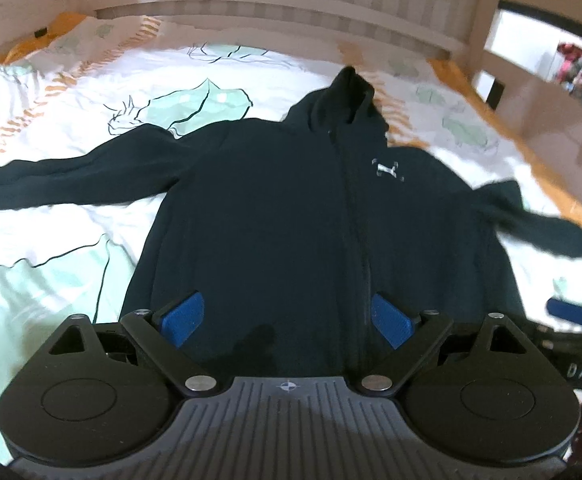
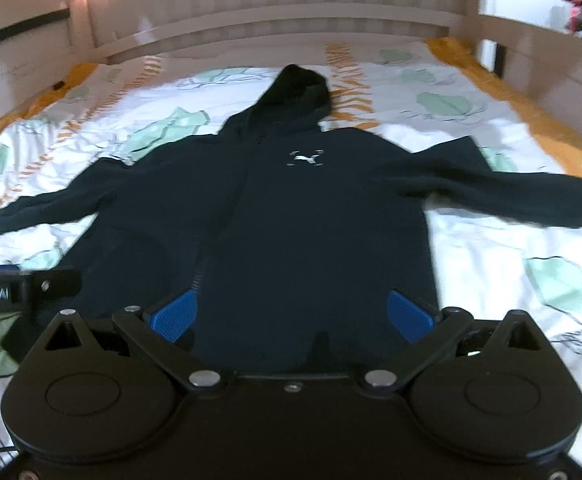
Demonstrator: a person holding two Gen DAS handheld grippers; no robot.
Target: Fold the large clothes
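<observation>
Dark navy fleece makes up the zip-front hooded jacket (image 2: 303,216), spread flat and face up on the white bedsheet with pale green leaf print and orange border (image 2: 491,248). Its long axis runs from the hem, nearest the grippers, up to the hood (image 2: 295,88) pointing at the headboard edge; both sleeves stretch out toward the bed's side edges.

The left gripper (image 1: 287,316) hangs over the hem, blue pads wide apart and holding nothing. The right gripper (image 2: 291,316) does likewise, jaws spread wide and empty.

In the right wrist view the right sleeve (image 2: 511,196) reaches toward the right edge, so the right hand seems nearer it; the left sleeve (image 1: 71,172) lies to the left hand's side. Folding likely starts by bringing a sleeve inward across the body.
</observation>
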